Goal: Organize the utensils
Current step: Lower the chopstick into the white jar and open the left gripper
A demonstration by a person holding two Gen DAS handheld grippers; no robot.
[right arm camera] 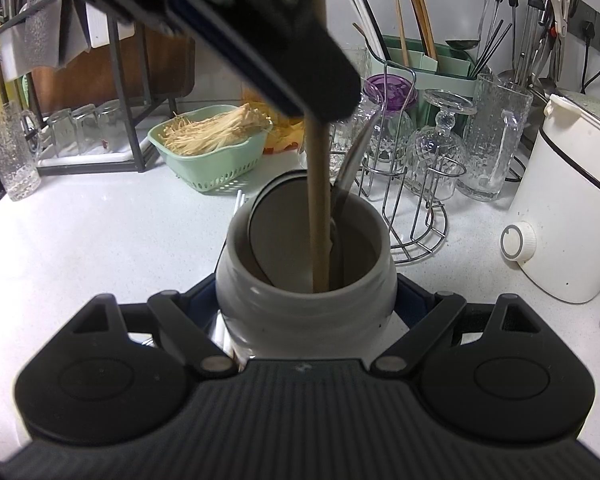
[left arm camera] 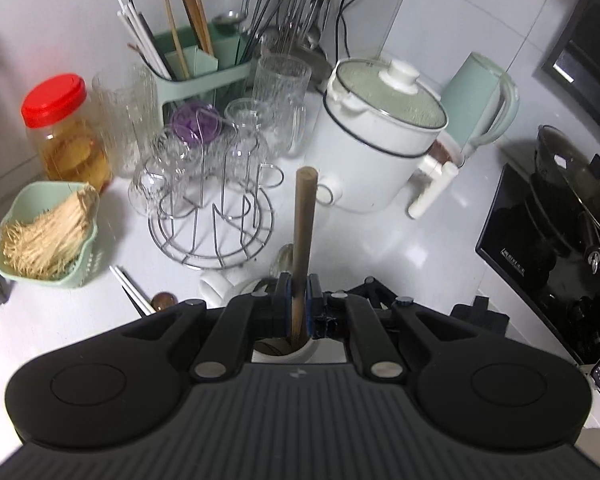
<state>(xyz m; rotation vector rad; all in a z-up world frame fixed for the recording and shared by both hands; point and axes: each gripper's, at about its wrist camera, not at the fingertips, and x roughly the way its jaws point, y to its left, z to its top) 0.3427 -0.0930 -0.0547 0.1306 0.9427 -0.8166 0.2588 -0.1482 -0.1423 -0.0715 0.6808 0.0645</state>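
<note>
My left gripper (left arm camera: 298, 296) is shut on a brown wooden utensil handle (left arm camera: 303, 224) that stands nearly upright. The handle's lower end sits inside a white ceramic jar (left arm camera: 284, 354) right under the fingers. In the right wrist view the wooden handle (right arm camera: 318, 208) drops from the left gripper (right arm camera: 316, 92) into the white ceramic jar (right arm camera: 304, 312). A metal utensil (right arm camera: 352, 164) leans inside the jar too. My right gripper (right arm camera: 306, 300) is shut on the jar's sides, blue pads pressing from both flanks. Loose chopsticks (left arm camera: 131, 292) lie on the counter to the jar's left.
A green caddy of chopsticks (left arm camera: 204, 60) stands at the back wall. A wire rack of glasses (left arm camera: 212, 208), a white electric cooker (left arm camera: 380, 140) and a pale green kettle (left arm camera: 480, 104) crowd the middle. A green basket of mushrooms (left arm camera: 48, 236) is on the left, a black hob with a pot (left arm camera: 560, 220) on the right.
</note>
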